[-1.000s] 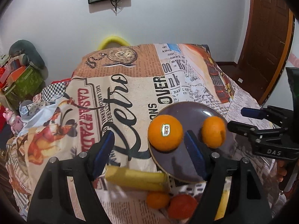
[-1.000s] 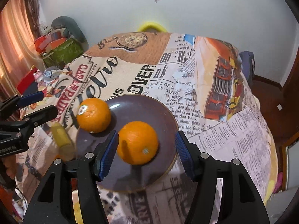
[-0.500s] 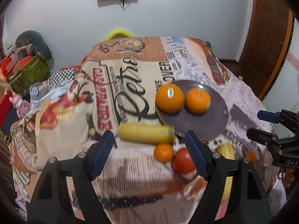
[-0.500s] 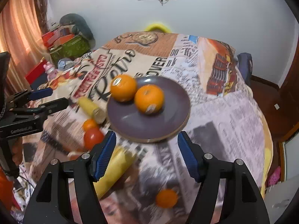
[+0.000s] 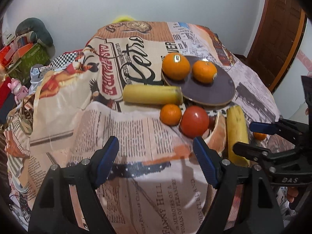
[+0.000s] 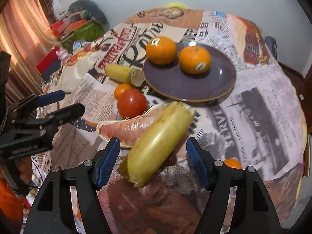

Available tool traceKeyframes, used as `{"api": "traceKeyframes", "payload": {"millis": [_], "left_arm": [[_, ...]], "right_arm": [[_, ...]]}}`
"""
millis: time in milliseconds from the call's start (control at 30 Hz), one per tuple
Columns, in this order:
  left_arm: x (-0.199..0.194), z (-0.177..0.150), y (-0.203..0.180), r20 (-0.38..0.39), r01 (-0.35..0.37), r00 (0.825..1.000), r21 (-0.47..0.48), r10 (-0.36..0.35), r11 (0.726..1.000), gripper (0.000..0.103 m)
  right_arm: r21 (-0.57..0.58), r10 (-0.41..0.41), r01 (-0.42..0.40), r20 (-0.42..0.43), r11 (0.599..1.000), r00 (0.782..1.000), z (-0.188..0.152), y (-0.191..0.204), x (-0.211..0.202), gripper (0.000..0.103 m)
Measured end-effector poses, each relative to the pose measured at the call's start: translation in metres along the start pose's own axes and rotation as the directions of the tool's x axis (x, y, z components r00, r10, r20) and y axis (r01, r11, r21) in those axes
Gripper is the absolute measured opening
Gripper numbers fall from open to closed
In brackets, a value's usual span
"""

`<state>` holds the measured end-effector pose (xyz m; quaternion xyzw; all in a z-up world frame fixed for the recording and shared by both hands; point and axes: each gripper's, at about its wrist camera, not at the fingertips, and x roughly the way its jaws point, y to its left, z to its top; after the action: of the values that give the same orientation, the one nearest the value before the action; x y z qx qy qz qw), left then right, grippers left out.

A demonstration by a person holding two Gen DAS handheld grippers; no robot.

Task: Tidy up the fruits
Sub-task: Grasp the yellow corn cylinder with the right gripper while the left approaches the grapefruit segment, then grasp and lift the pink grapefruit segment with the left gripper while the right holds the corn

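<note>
A dark purple plate [image 5: 212, 91] [image 6: 175, 85] holds two oranges [image 5: 175, 66] [image 5: 204, 71], also in the right wrist view [image 6: 161, 47] [image 6: 194, 59]. In front of it lie a yellow corn cob [image 5: 152, 95] [image 6: 121, 73], a small orange [image 5: 170, 114] [image 6: 121, 89], a red tomato [image 5: 194, 121] [image 6: 132, 103], a pink pomelo slice [image 5: 218, 132] [image 6: 124, 129] and a second yellow cob [image 5: 237, 134] [image 6: 158, 143]. My left gripper [image 5: 156, 160] is open and empty above bare cloth. My right gripper [image 6: 153, 162] is open, with the second cob between its fingers, not gripped.
The table is covered with a printed newspaper-pattern cloth [image 5: 136, 175]. Another small orange [image 6: 232, 163] lies near the right front edge. Boxes and toys [image 5: 21, 56] stand off the table to the left. A wooden door [image 5: 280, 27] is at the right.
Both grippers have pulled back from the plate toward the table's front. The oranges stay on the plate. The front fruits and the second cob have come into view.
</note>
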<state>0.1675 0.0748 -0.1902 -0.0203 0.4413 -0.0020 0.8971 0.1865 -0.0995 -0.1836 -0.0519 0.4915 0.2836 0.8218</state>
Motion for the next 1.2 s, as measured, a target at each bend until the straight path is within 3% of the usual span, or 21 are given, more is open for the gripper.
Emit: {"api": "traceKeyframes", "payload": {"millis": [167, 267, 700, 833, 1033, 1200], "left_arm": [[0.002, -0.006, -0.003, -0.004, 0.001, 1.000, 0.012, -0.001, 1.000, 0.078], [0.003, -0.006, -0.006, -0.006, 0.011, 1.000, 0.023, -0.011, 1.000, 0.078], [0.026, -0.008, -0.037, -0.070, 0.102, 0.993, 0.071, -0.097, 0.992, 0.078], [0.035, -0.006, -0.042, -0.087, 0.132, 0.988, 0.070, -0.126, 0.989, 0.069], [0.042, -0.004, -0.049, -0.116, 0.204, 0.974, 0.056, -0.197, 0.977, 0.043], [0.035, -0.006, -0.048, -0.105, 0.211, 0.973, 0.055, -0.205, 0.976, 0.034]], "right_arm": [[0.007, -0.014, 0.014, -0.011, 1.000, 1.000, 0.004, -0.001, 0.012, 0.067], [0.021, -0.014, 0.014, -0.007, 1.000, 1.000, 0.003, -0.007, 0.013, 0.057], [0.034, 0.062, -0.064, 0.050, 0.997, 0.997, 0.003, -0.012, 0.000, 0.039], [0.047, 0.080, -0.083, 0.073, 0.995, 0.994, 0.003, -0.016, -0.010, 0.038], [0.067, 0.073, -0.080, 0.111, 0.994, 0.991, 0.000, -0.027, -0.032, 0.037], [0.079, 0.039, -0.051, 0.143, 0.996, 0.989, -0.002, -0.035, -0.047, 0.036]]}}
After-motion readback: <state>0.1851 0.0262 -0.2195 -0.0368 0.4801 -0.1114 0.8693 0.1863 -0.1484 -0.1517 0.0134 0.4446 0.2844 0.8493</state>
